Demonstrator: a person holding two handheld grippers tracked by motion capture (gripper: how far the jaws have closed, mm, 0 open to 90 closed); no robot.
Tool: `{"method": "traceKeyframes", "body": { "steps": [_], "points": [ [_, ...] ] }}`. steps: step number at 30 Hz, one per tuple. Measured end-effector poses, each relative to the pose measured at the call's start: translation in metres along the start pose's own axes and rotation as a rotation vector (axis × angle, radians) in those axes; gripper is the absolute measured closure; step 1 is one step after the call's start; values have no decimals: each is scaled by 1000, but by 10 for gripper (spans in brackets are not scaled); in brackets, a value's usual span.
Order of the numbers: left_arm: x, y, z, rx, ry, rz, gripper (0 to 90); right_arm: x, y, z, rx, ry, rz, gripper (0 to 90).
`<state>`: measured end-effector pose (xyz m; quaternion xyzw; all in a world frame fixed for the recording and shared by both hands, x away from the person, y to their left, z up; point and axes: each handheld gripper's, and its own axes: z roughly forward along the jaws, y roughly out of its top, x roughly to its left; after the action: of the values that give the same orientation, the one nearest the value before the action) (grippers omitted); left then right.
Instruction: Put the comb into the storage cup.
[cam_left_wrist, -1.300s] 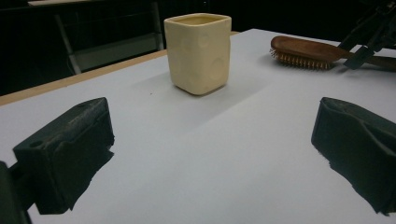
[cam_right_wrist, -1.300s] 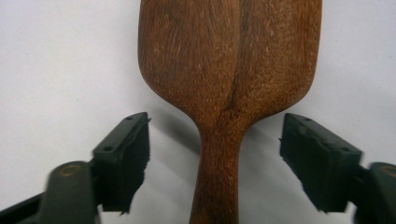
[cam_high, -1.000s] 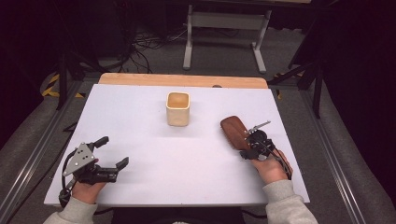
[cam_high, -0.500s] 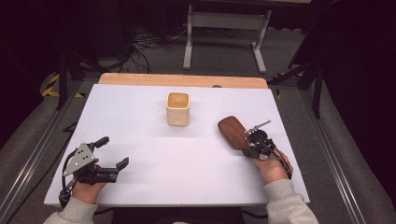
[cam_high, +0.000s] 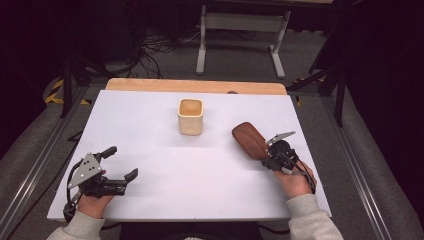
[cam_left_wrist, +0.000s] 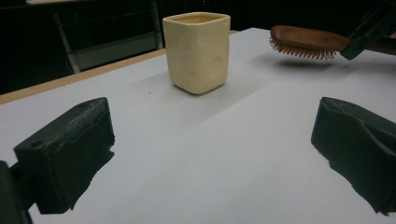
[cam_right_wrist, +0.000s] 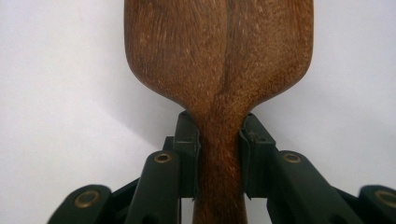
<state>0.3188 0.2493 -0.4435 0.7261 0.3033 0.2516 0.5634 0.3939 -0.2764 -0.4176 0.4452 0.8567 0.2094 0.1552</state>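
Two claws in play. Right claw (cam_high: 269, 156) has just been closing and is now clamped on the wooden hairbrush (cam_high: 249, 140) by its neck; in the right gripper view both pads (cam_right_wrist: 189, 154) press the narrow handle just behind where the head widens. Grip there probably keeps the head from swinging and leaves the far end free to lead into something. Brush head extends straight out ahead of the claw, back up, bristles down, lifted off the white surface (cam_high: 150, 125); left gripper view shows its shadow beneath it.

Beyond the brush tip and off to the claw's left stands the cream square cup (cam_high: 190, 116), upright, mouth open, apart from the brush. Likely the drop target.

Left claw (cam_high: 121, 163) rests near the surface's near edge, jaws spread wide, nothing between them, aimed toward the cup. Looks parked, possibly ready to steady the cup.
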Motion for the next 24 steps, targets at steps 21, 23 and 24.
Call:
{"method": "traceKeyframes", "body": {
  "steps": [21,23,24],
  "points": [
    [4,4,1,16,-47,-51,2,31,6,-41,-369,81,-213,725],
    [5,5,0,18,-54,-49,3,35,7,-43,-398,95,-227,724],
    [5,5,0,15,-63,-50,5,36,8,-43,-410,100,-231,724]
  ]
}}
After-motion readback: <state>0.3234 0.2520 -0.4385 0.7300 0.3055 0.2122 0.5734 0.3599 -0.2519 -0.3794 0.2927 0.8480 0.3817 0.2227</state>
